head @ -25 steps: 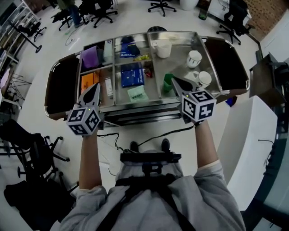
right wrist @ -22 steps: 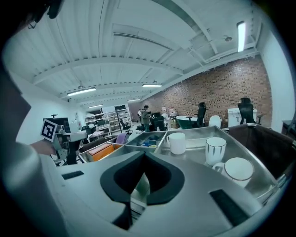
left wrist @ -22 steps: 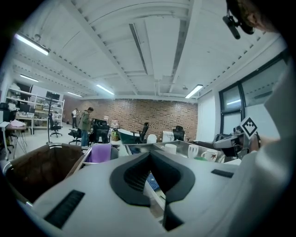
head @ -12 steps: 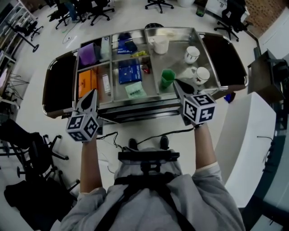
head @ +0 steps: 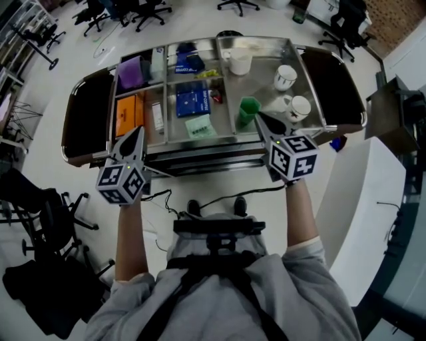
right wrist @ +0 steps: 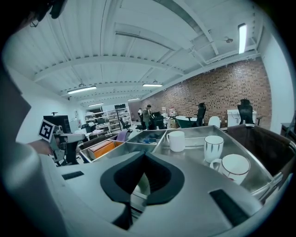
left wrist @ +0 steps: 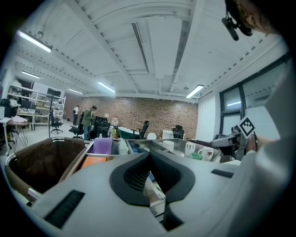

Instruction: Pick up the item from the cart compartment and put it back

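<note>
The steel cart [head: 200, 160] holds several compartments of items. A green cup [head: 248, 110] stands upright in the right compartment near its front, and its pale green side shows through the gap behind the jaws in the right gripper view [right wrist: 141, 183]. My right gripper [head: 259, 117] [right wrist: 144, 155] hovers just right of that cup, shut and empty. Over the cart's front left edge, my left gripper [head: 138, 129] [left wrist: 149, 153] is also shut with nothing in it. It points toward the orange box [head: 130, 113] [left wrist: 92, 161].
The right compartment also holds two white mugs [head: 285, 76] [head: 299, 106] and a white cup [head: 239, 61]. A blue box [head: 193, 98], a green packet [head: 198, 126] and a purple item [head: 131, 72] lie in other compartments. Office chairs [head: 150, 10] stand beyond the cart, and a white counter [head: 359, 193] is to my right.
The left gripper has drawn back a little toward me from the cart's front edge. The right gripper has kept its place beside the green cup. Both stay shut.
</note>
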Demonstrator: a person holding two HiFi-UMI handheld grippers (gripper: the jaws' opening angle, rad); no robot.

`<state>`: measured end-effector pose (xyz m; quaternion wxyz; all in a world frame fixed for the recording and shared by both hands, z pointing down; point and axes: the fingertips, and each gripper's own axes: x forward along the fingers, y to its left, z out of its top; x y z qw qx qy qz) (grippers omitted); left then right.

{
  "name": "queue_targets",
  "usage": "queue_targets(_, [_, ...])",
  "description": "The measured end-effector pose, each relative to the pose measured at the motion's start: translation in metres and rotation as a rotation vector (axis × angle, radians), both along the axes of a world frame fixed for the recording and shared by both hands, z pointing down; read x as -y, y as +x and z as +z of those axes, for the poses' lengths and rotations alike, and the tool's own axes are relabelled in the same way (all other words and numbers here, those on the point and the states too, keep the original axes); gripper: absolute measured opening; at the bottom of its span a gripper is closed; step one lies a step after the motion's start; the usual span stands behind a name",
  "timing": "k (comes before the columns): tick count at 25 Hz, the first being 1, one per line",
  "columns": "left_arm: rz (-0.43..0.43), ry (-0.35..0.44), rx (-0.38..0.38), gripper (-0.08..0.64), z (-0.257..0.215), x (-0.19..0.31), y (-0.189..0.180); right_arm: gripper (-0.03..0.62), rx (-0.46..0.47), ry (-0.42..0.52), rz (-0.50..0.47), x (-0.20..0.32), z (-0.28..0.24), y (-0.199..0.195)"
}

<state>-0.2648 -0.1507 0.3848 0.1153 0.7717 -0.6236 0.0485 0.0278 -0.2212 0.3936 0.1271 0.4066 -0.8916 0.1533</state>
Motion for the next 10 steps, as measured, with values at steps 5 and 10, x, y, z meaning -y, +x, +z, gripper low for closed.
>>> queue_targets(5, [-0.002,-0.004,-0.008,0.006,0.0019,-0.0031,0.0003,0.009,0.000,0.002,-0.009,-0.0015,0.0001,-0.0026])
queue_targets(10, [0.004,-0.002,-0.005,0.006,0.0032,-0.0052,0.0020,0.009,-0.002,0.008,-0.009,-0.0039,0.0003,-0.0019])
